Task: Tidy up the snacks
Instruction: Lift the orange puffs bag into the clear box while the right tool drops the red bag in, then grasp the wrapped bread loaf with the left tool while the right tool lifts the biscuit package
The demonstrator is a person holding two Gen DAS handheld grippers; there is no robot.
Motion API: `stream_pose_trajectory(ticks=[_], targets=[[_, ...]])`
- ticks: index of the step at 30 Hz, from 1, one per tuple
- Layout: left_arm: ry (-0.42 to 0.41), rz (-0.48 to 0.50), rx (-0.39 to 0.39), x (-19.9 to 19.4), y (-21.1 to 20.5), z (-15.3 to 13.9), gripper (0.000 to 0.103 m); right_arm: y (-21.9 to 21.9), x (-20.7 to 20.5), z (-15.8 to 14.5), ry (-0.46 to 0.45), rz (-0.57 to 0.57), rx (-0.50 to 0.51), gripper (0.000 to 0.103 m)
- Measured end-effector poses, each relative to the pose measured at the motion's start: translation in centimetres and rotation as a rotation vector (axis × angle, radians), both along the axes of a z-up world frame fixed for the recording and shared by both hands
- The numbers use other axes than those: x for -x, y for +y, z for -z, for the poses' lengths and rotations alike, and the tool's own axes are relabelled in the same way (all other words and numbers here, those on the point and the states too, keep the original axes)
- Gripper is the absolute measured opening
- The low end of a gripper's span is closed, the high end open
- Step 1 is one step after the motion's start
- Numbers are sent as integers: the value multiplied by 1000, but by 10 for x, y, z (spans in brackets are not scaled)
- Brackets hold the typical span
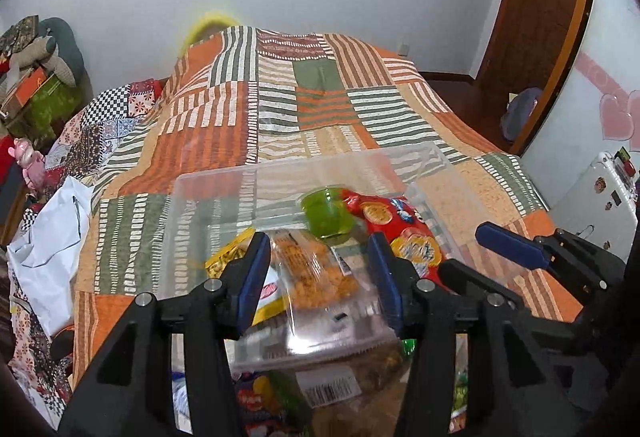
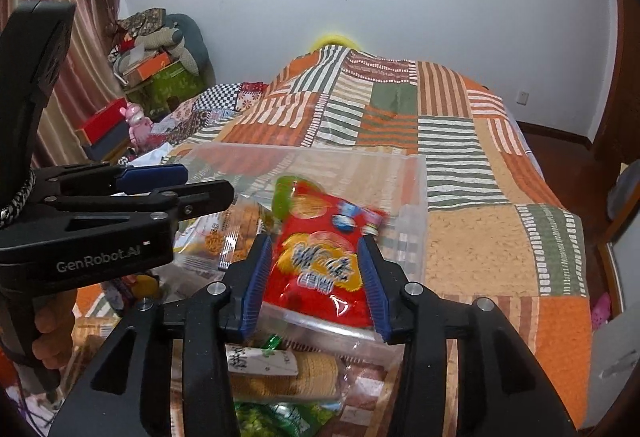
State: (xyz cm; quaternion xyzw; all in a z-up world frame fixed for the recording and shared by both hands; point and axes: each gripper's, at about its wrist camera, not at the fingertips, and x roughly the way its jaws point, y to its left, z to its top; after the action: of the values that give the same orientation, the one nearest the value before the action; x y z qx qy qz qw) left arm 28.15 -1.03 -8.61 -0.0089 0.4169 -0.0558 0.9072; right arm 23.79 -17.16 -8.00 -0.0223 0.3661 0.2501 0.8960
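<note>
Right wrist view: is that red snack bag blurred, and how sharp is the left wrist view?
Right wrist view: the red snack bag is motion-smeared, its print unreadable, while the quilt behind stays sharp. Left wrist view: mostly crisp, the clear bin showing faint glare on its walls. Both views: strong fisheye bending and dark vignetted corners.

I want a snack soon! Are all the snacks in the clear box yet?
Not yet. A green cup already sits in the clear box. An orange snack pack and a red bag lie between open jaws over it. More packets wait outside in front.
</note>
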Motion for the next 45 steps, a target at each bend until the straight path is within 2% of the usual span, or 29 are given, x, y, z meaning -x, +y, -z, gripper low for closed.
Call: stream_pose_trajectory(ticks=[4,8,13,18,21,25,27,38,45], targets=[[-22,-7,-8,14,5,-9,51,-2,10,-9,-19,-1,3,41],[-55,-25,11,33,14,-20,63,-4,23,-21,-37,-10,-6,41],[-102,-12,-6,60,21,-33,64,-8,44,-37,-60,-26,-17,42],[-136,1,-21,91,27,-43,64,-9,67,-45,-92,-14,-22,52],[-144,4,-23,109,33,-45,65,-9,79,-46,-97,-13,-24,53],[-144,8,-39,129,39,-41,66,-11,91,-44,-96,-3,-26,57],[-135,11,-42,137,43,-38,66,-13,96,-42,-90,2,-30,65],[-82,30,-61,176,60,-7,66,-19,121,-24,-65,28,11,73],[-38,11,-46,188,71,19,66,-30,125,1,1,69,6,76]])
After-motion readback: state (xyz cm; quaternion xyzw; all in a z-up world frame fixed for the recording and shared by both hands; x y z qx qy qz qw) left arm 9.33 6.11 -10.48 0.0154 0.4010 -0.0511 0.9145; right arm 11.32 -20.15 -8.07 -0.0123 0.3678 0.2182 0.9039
